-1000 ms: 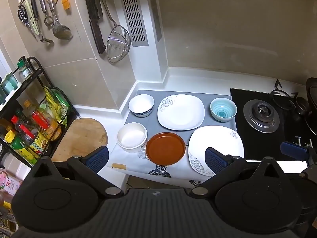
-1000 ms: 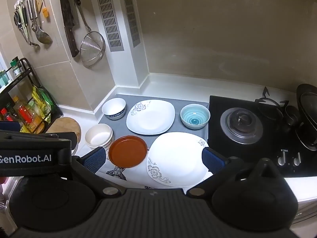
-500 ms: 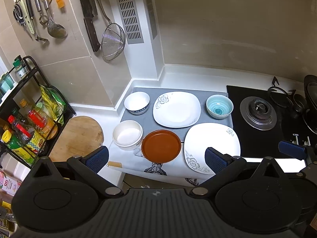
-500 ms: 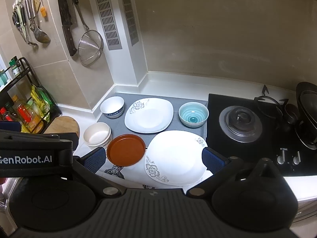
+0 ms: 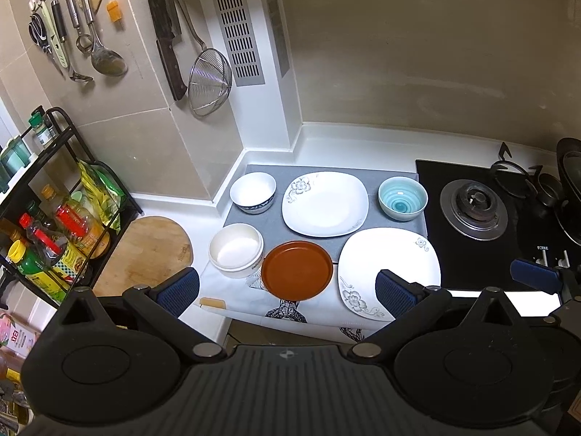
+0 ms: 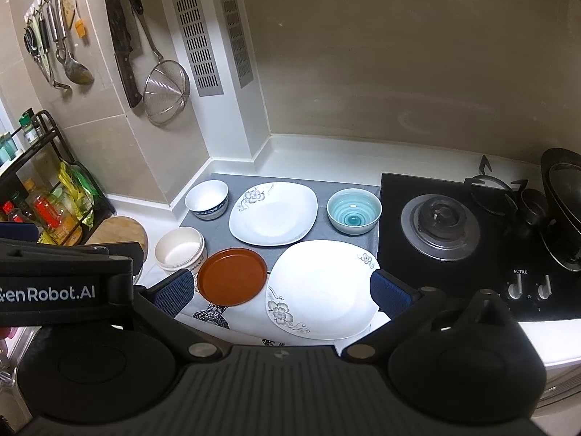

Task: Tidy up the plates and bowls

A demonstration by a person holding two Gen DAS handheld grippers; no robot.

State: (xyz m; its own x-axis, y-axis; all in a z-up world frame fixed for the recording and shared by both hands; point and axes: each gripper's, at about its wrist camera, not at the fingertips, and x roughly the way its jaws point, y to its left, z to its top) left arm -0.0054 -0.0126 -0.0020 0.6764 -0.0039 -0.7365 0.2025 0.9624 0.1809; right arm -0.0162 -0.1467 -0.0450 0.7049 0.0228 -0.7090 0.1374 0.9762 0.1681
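Note:
On a grey mat (image 5: 268, 223) lie a white floral plate (image 5: 325, 203), a bigger floral plate (image 5: 388, 269) in front of it, a brown plate (image 5: 296, 270), a white bowl with blue rim (image 5: 253, 192), a cream bowl (image 5: 236, 250) and a teal bowl (image 5: 402, 198). The same dishes show in the right wrist view: brown plate (image 6: 232, 277), big plate (image 6: 319, 289), teal bowl (image 6: 354, 210). My left gripper (image 5: 287, 290) is open, high above the brown plate. My right gripper (image 6: 281, 290) is open above the big plate.
A black gas hob (image 5: 472, 210) with knobs (image 6: 515, 285) stands right of the mat, a dark pan (image 6: 563, 196) at its far right. A round wooden board (image 5: 145, 250) and a bottle rack (image 5: 43, 225) stand left. Utensils, a knife and a strainer (image 5: 208, 80) hang on the wall.
Both views have shifted slightly: the dishes sit a little further left and lower in frame. Both grippers stay open and empty. No dish has moved.

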